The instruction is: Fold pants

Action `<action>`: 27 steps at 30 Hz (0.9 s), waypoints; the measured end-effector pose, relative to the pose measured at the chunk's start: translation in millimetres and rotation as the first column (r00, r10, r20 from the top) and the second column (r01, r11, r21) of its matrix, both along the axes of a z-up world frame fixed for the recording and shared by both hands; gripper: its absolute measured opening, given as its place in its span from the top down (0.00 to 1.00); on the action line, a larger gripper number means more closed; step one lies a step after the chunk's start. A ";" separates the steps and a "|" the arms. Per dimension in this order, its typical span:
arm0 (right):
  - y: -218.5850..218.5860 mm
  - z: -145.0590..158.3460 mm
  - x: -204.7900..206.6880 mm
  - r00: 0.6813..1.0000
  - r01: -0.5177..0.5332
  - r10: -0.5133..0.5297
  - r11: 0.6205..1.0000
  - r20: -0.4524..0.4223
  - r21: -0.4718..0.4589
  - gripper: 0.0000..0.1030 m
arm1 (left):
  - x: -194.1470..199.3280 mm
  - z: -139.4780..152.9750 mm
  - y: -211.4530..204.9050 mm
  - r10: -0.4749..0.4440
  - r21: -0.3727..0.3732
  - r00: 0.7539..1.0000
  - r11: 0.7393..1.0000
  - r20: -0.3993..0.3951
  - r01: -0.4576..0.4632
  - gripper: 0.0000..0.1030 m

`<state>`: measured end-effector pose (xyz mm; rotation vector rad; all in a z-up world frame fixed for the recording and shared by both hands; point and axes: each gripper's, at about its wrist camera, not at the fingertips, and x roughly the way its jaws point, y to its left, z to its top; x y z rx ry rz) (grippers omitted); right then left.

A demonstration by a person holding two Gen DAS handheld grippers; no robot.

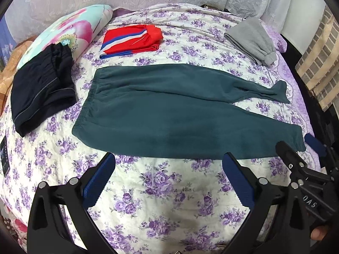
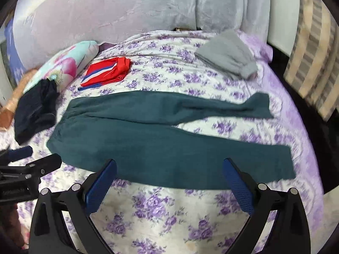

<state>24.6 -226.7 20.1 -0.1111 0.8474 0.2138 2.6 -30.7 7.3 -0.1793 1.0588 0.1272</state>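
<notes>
Now both my left claw (image 1: 167,180) and right claw (image 2: 169,182) gape empty, teal pants (image 1: 169,114) spread flat just ahead on the bed (image 1: 169,211), ready for folding.

Pants (image 1: 169,110) lie across the bed (image 1: 169,201), three folded garments (image 1: 131,41) behind.
</notes>
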 end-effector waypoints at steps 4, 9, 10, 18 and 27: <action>0.9 -3.0 1.3 1.000 -0.009 0.009 1.000 -0.019 0.012 0.03 | 0.4 -4.1 1.6 0.017 0.008 1.000 1.000 -0.019 -0.017 0.05; -6.9 -4.9 -0.2 1.000 0.002 -0.001 0.999 -0.016 0.036 0.03 | -1.3 -5.7 1.1 0.016 0.007 1.000 1.000 -0.021 -0.015 0.05; -8.9 -5.5 -0.1 1.000 0.005 -0.004 0.999 -0.020 0.042 0.03 | -1.6 -5.8 0.8 0.014 0.004 1.000 1.000 -0.021 -0.014 0.05; -19.4 -9.8 1.7 0.999 0.034 -0.032 0.997 -0.041 0.066 0.03 | -1.2 -8.6 -3.8 -0.009 0.001 0.999 1.000 -0.033 0.009 0.05; -20.5 -10.6 2.6 0.998 0.035 -0.032 0.997 -0.050 0.070 0.03 | -1.2 -8.7 -6.3 -0.014 0.008 0.999 1.000 -0.033 0.014 0.05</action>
